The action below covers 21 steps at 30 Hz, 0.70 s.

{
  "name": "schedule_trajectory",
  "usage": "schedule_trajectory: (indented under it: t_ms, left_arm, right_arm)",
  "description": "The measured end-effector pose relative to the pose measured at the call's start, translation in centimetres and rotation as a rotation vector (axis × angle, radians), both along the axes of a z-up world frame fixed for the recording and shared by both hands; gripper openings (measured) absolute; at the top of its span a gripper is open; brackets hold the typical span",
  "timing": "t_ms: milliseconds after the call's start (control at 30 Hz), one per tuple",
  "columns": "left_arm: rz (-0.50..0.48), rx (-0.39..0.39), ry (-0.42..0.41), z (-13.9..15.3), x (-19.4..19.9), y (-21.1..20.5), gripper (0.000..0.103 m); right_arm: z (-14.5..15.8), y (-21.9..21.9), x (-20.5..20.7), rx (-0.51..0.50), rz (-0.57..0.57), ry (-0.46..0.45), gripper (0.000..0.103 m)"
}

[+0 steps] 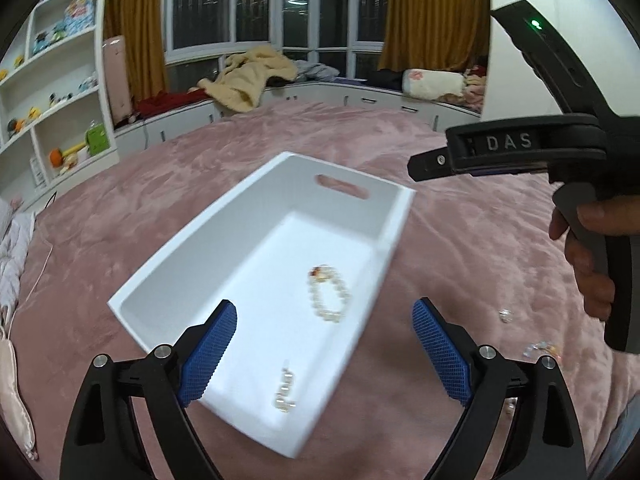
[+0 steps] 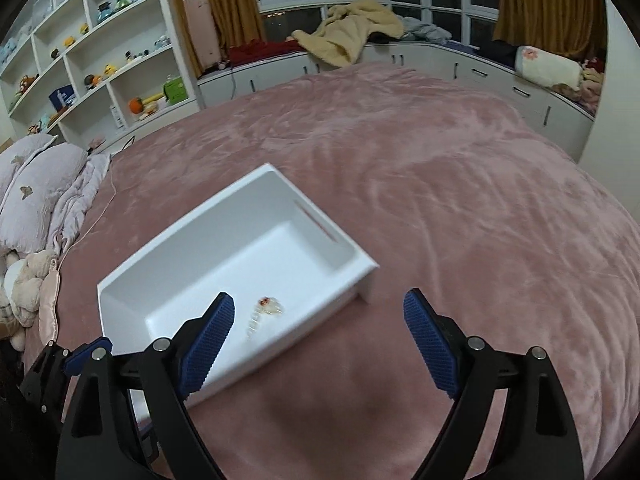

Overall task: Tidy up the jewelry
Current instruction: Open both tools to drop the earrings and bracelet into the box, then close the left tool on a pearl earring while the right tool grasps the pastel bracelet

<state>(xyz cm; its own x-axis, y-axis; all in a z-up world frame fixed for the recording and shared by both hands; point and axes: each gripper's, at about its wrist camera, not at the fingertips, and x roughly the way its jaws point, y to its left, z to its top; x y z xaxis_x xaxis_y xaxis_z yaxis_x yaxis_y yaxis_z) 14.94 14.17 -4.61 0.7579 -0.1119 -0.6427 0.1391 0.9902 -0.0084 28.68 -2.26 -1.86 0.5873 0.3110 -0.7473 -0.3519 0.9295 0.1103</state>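
A white box (image 1: 208,240) with a handle slot lies on the pink bedspread; it also shows in the right wrist view (image 2: 180,240). Inside it lie a pale bead bracelet (image 1: 329,294) and a small clear bead piece (image 1: 285,394). The bracelet also shows in the right wrist view (image 2: 266,312). My left gripper (image 1: 324,354) is open and empty, above the box's near end. My right gripper (image 2: 318,344) is open and empty, over the box's near right corner; its body shows at the right of the left wrist view (image 1: 520,148). Loose jewelry pieces (image 1: 506,315) (image 1: 540,350) lie on the bedspread right of the box.
The pink bedspread (image 2: 460,200) stretches far behind and right of the box. Pillows and a plush toy (image 2: 36,216) lie at the left edge. White shelves (image 2: 100,60) and a window bench with blankets (image 2: 352,28) stand beyond the bed.
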Motion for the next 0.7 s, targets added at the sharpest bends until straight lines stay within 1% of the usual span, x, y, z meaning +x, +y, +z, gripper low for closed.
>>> schedule_trajectory:
  t_ms: [233, 433, 600, 700]
  left_arm:
    - [-0.085, -0.003, -0.009, 0.9, -1.8, -4.5, 0.091]
    - [-0.157, 0.006, 0.001, 0.5, -3.4, -8.6, 0.091]
    - [-0.210, 0.019, 0.028, -0.7, -4.7, -12.0, 0.091]
    - [-0.240, 0.020, 0.045, -1.9, -5.6, -13.6, 0.091]
  right_arm:
    - [0.9, -5.5, -2.2, 0.000, -0.044, -0.016, 0.086]
    - [1.0, -10.0, -4.3, -0.003, -0.078, -0.013, 0.086]
    - [0.1, -13.6, -6.3, 0.019, -0.096, -0.002, 0.086]
    - [-0.7, -14.9, -7.3, 0.017, -0.093, 0.013, 0.086]
